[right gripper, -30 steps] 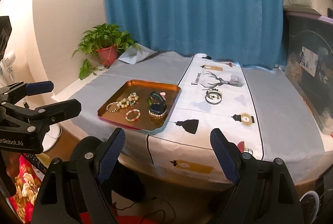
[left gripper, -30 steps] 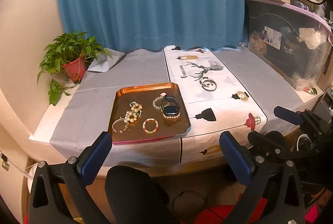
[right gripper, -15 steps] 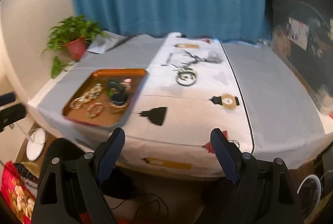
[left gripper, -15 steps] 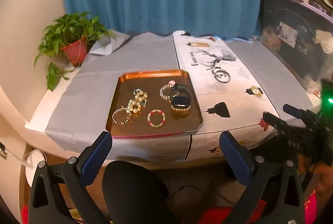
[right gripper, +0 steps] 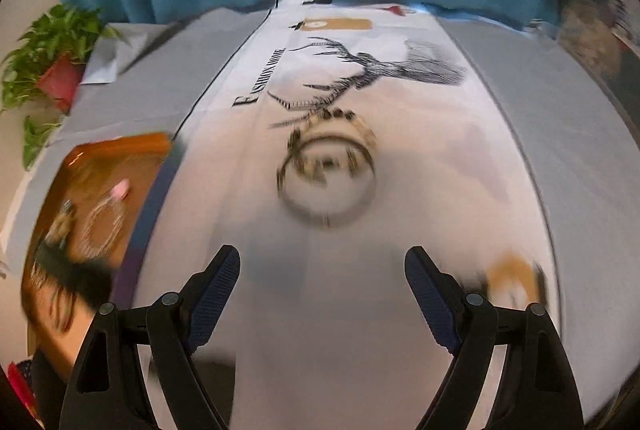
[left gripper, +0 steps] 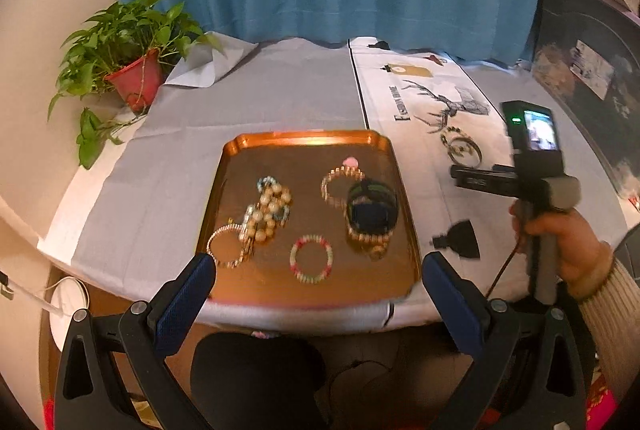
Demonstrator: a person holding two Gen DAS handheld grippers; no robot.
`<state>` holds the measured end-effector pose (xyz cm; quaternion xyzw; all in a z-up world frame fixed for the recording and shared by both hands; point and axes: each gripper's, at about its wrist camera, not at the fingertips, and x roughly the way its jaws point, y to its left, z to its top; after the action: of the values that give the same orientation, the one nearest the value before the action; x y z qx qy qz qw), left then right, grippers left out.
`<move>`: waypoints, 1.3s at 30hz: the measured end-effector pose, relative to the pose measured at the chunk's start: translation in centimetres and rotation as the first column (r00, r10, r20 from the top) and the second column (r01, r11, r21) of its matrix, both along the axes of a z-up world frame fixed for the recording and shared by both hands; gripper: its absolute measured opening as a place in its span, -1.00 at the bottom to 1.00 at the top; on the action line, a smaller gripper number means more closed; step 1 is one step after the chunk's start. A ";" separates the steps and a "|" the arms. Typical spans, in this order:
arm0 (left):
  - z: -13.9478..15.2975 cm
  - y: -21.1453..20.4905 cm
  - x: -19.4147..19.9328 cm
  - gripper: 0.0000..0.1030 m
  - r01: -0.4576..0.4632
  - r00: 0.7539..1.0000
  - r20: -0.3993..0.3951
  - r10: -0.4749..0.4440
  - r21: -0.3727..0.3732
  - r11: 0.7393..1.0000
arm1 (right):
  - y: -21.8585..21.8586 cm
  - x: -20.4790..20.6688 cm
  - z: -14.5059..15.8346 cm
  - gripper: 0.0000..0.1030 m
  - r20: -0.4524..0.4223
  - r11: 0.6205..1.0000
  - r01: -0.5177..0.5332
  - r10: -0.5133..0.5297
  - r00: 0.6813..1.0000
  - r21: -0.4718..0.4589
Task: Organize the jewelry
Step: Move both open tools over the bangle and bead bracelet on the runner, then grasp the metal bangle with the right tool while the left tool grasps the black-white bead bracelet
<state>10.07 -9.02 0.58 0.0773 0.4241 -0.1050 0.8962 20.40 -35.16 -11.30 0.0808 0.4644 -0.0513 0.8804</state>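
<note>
Stray bracelets [right gripper: 326, 166]: a beaded one leaning on a dark bangle, lying on the white runner [right gripper: 420, 158] just below the printed deer, outside the tray. Motion blur hides the bead detail.

Copper tray [left gripper: 240, 166]: sits on the grey cloth of the table [left gripper: 180, 158], just left of the runner. Contents: pearl cluster [left gripper: 268, 206] at centre-left, thin gold bangle [left gripper: 228, 246] touching it at lower left, pink-and-green bead ring [left gripper: 311, 259] near the front edge, gold chain bracelet with a pink charm [left gripper: 342, 180] at the back, and a dark wide band stacked on gold beads [left gripper: 372, 216] at right.

My right fingers [right gripper: 322, 290]: spread wide, nothing between them, pointed down at the runner with the stray pair ahead, near but not touching. My right hand [left gripper: 568, 250] shows in the left view, gripping the handle over the runner.

My left fingers [left gripper: 316, 294]: also wide open, empty, hovering at the tray's near edge.

Step, as I judge it: approach to the stray pair, presumably to bring it to the tray.

Next move calls for: lowering until one pad sits inside the ring and one outside, or both straddling the rim, then closing gently. The two pieces overlap, so they may separate or slide on the cloth. Potted plant [left gripper: 132, 70] at far left is well clear.
</note>
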 end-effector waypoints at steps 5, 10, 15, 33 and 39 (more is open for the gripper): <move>0.4 -2.9 3.4 0.99 0.015 1.000 0.014 -0.015 -0.005 1.000 | 0.3 3.9 -0.7 0.68 0.006 0.994 -0.023 0.023 1.000 -0.108; 0.5 -7.8 6.2 0.99 0.086 0.996 0.022 -0.085 -0.021 0.996 | -2.5 2.0 -0.6 0.21 0.061 0.992 -0.002 0.010 0.998 -0.122; -1.4 -14.8 9.3 0.99 0.197 0.980 -0.018 -0.197 -0.010 0.980 | -9.1 -1.4 -0.7 0.22 0.062 0.990 0.105 -0.100 0.993 -0.092; -13.8 -28.2 21.1 1.00 0.320 0.909 -0.298 -0.290 0.056 0.946 | -17.7 -5.6 -1.2 0.62 0.080 0.981 0.160 -0.152 0.985 -0.107; -12.2 -29.5 20.3 -0.82 0.439 0.859 -0.291 -0.422 -0.006 0.898 | -17.1 -5.6 -0.9 0.20 0.095 0.980 0.147 -0.134 0.986 -0.137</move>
<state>30.40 -38.49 -11.67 0.1814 0.5237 -0.2995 0.7766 14.76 -52.23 -12.15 0.0519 0.4148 -0.1432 0.8971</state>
